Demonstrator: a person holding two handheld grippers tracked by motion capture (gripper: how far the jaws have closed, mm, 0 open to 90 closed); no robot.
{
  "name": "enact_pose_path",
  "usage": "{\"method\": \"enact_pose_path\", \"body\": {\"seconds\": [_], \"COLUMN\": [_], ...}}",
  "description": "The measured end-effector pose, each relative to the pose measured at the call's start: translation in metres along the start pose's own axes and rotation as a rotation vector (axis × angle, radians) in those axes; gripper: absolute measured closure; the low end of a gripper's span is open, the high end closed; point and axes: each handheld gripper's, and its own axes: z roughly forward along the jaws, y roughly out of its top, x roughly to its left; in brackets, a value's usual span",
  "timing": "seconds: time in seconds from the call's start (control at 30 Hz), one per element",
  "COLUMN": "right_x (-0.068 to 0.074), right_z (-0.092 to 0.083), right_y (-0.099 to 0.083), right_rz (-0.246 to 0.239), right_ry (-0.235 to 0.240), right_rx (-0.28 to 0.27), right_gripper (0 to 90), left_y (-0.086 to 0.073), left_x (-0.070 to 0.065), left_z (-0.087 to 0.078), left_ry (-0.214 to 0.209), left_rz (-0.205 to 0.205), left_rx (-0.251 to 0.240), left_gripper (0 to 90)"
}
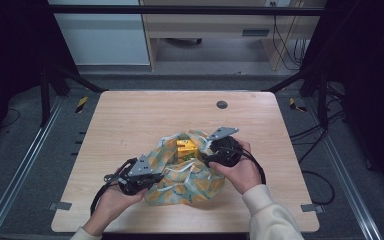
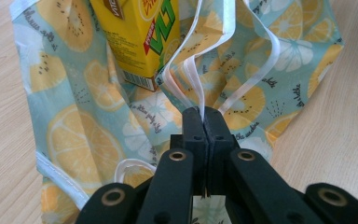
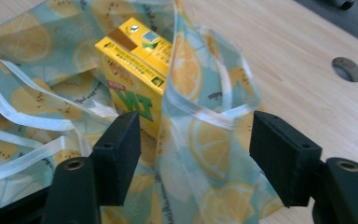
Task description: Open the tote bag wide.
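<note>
The left tongs are clamped on the white ribbon handles of the limp lemon-print bag just ahead of them. The yellow juice carton, light but crushable, stands beyond the gaping right tongs, which straddle the bag's rim; grip fabric edges, not the carton.

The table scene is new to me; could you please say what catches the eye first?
A lemon-print bag lies near the table's front edge with a yellow drink carton standing inside. The left gripper is shut on the bag's white ribbon; the right gripper stands open around the bag's rim.
</note>
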Motion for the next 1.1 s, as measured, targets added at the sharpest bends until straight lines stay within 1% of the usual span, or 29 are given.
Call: {"method": "enact_pose_path", "body": {"seconds": [0.07, 0.1, 0.13, 0.2, 0.23, 0.27, 0.3, 0.37, 0.43, 0.57, 0.6, 0.63, 0.7, 0.73, 0.77, 0.8, 0.83, 0.87, 0.9, 1.07, 1.1], "right_x": [0.002, 0.003, 0.003, 0.003, 0.002, 0.0, 0.0, -0.002, -0.007, -0.016, -0.021, -0.021, -0.026, -0.032, -0.032, -0.037, -0.037, -0.041, -0.041, -0.047, -0.047], "right_z": [0.005, 0.007, 0.008, 0.01, 0.01, 0.012, 0.012, 0.012, 0.014, 0.016, 0.017, 0.017, 0.017, 0.018, 0.018, 0.02, 0.02, 0.022, 0.022, 0.024, 0.024], "right_y": [0.0, -0.001, -0.001, -0.001, 0.0, 0.001, 0.001, 0.003, 0.005, 0.011, 0.014, 0.014, 0.015, 0.014, 0.014, 0.011, 0.011, 0.008, 0.008, -0.005, -0.005], "right_rz": [-0.01, -0.019, -0.024, -0.025, -0.025, -0.027, -0.027, -0.025, -0.008, 0.02, 0.032, 0.032, 0.044, 0.058, 0.058, 0.066, 0.066, 0.073, 0.073, 0.093, 0.093], "right_ry": [0.005, -0.005, -0.007, -0.013, -0.014, -0.012, -0.012, -0.016, -0.02, -0.025, -0.037, -0.037, -0.048, -0.061, -0.061, -0.069, -0.069, -0.074, -0.074, -0.076, -0.076], "right_rx": [0.022, 0.038, 0.047, 0.047, 0.046, 0.037, 0.037, 0.035, 0.013, -0.018, -0.027, -0.027, -0.033, -0.03, -0.03, -0.017, -0.017, -0.007, -0.007, 0.014, 0.014], "right_gripper": [33.6, 36.2, 41.7, 52.6, 59.7, 70.6, 70.6, 81.3, 86.4, 88.8, 89.4, 89.4, 89.6, 89.9, 89.9, 89.9, 89.9, 89.9, 89.9, 89.9, 89.9], "left_y": [0.001, 0.001, 0.001, 0.001, 0.001, 0.001, 0.001, 0.001, 0.001, 0.002, 0.002, 0.002, 0.001, 0.001, 0.0, -0.001, -0.002, -0.003, -0.004, -0.005, -0.005], "left_x": [-0.001, -0.002, -0.002, -0.003, -0.004, -0.004, -0.004, -0.005, -0.006, -0.009, -0.009, -0.009, -0.009, -0.009, -0.008, -0.008, -0.008, -0.008, -0.009, -0.012, -0.012], "left_z": [0.0, 0.0, -0.001, -0.001, 0.0, 0.0, 0.001, 0.003, 0.004, 0.006, 0.006, 0.006, 0.007, 0.008, 0.009, 0.01, 0.011, 0.011, 0.012, 0.016, 0.016], "left_ry": [-0.007, -0.006, -0.009, -0.011, -0.01, -0.013, -0.013, -0.015, -0.019, -0.02, -0.017, -0.013, -0.016, -0.015, -0.02, -0.018, -0.021, -0.022, -0.024, -0.036, -0.036], "left_rz": [0.003, 0.006, 0.007, 0.01, 0.011, 0.013, 0.013, 0.013, 0.017, 0.023, 0.024, 0.025, 0.024, 0.022, 0.022, 0.021, 0.021, 0.02, 0.018, 0.022, 0.022], "left_rx": [-0.001, -0.001, -0.003, -0.002, -0.001, 0.001, 0.003, 0.004, 0.005, 0.005, 0.005, 0.005, 0.008, 0.01, 0.014, 0.018, 0.022, 0.024, 0.026, 0.039, 0.039], "left_gripper": [89.4, 89.4, 89.4, 89.4, 89.4, 89.4, 89.4, 89.3, 89.2, 88.9, 88.8, 88.8, 88.8, 88.8, 88.8, 88.8, 88.8, 88.8, 88.8, 88.8, 88.8]}}
